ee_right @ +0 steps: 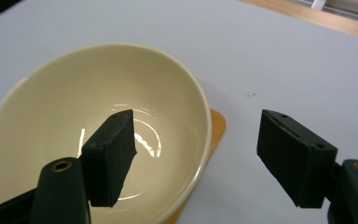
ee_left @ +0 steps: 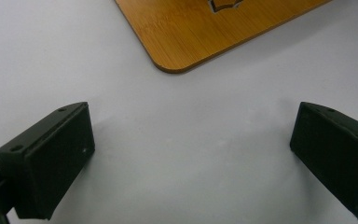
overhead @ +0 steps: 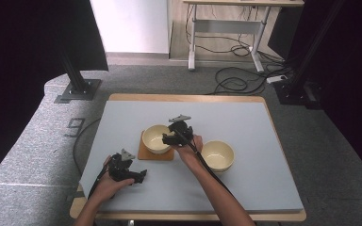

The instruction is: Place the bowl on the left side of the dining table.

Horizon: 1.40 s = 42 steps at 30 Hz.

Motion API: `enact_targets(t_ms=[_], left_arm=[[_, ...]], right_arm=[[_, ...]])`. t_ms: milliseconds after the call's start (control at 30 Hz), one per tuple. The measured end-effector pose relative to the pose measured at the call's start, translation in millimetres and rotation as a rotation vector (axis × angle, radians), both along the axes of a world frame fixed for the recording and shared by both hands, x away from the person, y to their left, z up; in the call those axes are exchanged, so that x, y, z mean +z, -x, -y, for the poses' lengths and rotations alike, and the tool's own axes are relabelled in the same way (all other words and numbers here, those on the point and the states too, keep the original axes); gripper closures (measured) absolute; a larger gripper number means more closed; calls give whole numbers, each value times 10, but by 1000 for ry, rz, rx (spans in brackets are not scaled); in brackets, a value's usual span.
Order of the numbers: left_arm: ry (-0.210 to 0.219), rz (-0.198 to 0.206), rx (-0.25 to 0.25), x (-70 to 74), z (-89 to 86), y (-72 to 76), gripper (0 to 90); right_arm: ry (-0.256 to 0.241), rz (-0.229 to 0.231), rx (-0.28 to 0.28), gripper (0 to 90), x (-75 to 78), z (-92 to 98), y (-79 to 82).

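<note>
Bowl [overhead: 156,139]: cream, upright on a wooden coaster [overhead: 146,153] at table [overhead: 245,127] centre; no brand or label legible. Right gripper [overhead: 169,139]: released, jaws spread astride the bowl's rim at its 3 o'clock, one jaw inside, one outside. Second bowl [overhead: 218,155]: cream, at 4 o'clock from the first, just beside the right hand. Left gripper [overhead: 141,176]: released, empty, over bare table at 7 o'clock from the coaster. Floor marking [overhead: 75,127]: a "9", at 9 o'clock of the table.
</note>
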State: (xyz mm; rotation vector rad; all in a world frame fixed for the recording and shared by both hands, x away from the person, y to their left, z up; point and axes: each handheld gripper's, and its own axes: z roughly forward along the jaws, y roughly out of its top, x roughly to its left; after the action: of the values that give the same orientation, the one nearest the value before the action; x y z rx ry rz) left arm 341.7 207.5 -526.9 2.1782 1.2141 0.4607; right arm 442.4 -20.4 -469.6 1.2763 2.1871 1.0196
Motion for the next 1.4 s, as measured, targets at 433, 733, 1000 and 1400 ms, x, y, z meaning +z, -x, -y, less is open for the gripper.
enact_targets(t_ms=[433,733,1000,1400], left_arm=[[-1,-1,-1,1,-1,2,0],[0,0,0,1,0,2,0],[-1,1,1,0,0,3,0],[1,1,0,-1,0,4,0]], right_arm=[[-14,20,65,255,188,105,147],[-4,56,130,254,267,318,321],[-32,76,144,253,334,547,466],[-61,122,101,256,365,1111,654]])
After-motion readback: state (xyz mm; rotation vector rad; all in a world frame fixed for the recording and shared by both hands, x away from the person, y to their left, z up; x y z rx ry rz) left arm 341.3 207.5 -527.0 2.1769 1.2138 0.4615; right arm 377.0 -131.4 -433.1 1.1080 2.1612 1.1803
